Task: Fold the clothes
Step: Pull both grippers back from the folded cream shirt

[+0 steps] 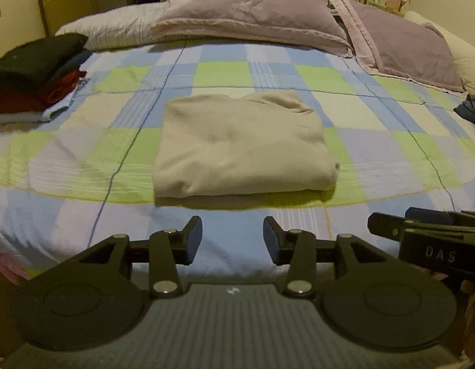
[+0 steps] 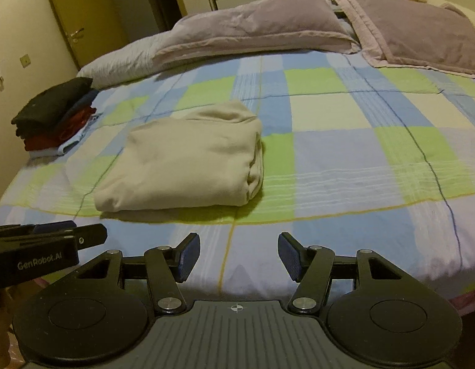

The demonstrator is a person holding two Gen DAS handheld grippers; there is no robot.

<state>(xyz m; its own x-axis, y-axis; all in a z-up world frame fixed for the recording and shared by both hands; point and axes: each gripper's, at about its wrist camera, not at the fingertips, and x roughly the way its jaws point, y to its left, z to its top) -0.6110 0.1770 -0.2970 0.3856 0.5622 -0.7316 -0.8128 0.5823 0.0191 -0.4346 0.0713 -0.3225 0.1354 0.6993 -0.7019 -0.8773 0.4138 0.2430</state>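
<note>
A folded beige garment lies flat on the checked bedspread, near the bed's front edge; the right wrist view shows the same garment left of centre. My left gripper hangs in front of the garment, apart from it, open with nothing between its fingers. My right gripper is also open and empty, over the bed's front edge to the right of the garment. Each gripper shows in the other's view: the right gripper at the right edge, the left gripper at the left.
A stack of folded clothes, black on top with red and pale blue below, sits at the bed's left side. Purple pillows line the headboard. Dark blue clothing lies at the right edge. A door stands beyond the bed's left corner.
</note>
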